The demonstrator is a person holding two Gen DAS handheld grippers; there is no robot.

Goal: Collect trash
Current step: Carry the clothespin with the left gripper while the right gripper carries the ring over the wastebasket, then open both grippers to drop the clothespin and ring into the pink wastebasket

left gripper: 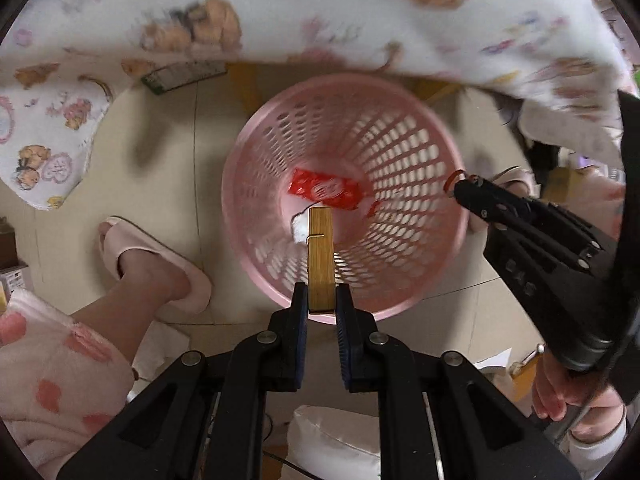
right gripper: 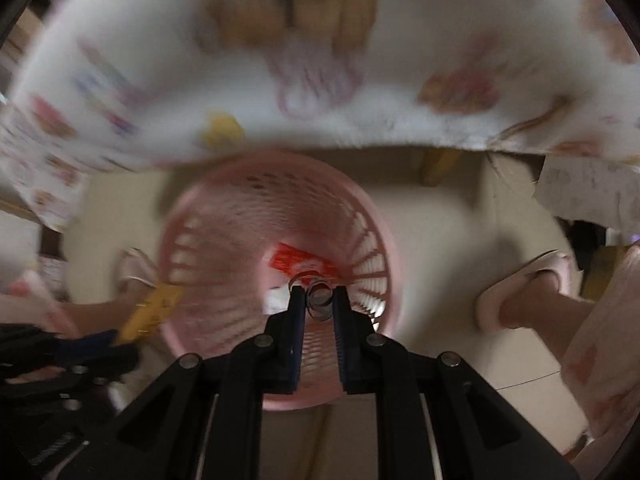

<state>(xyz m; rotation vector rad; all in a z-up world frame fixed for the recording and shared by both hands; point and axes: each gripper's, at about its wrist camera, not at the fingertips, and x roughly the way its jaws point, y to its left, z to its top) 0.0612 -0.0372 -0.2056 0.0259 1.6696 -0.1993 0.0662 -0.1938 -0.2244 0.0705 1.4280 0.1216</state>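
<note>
Both grippers over pink basket (left gripper: 404, 304): left fingers (left gripper: 298, 308) clamp wooden clothespin (left gripper: 320, 260), right fingers (right gripper: 297, 312) pinch small ring (right gripper: 319, 300).

pink basket (left gripper: 448, 248) stands on tiled floor (left gripper: 168, 184).

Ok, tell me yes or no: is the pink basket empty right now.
No. The left wrist view shows a red wrapper lying at the bottom of the pink basket, beyond the wooden clothespin held by the left gripper.

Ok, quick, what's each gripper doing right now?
Left gripper: closed on a wooden clothespin, above the pink basket.
Right gripper: closed on a small ring-shaped item; blurred.
</note>
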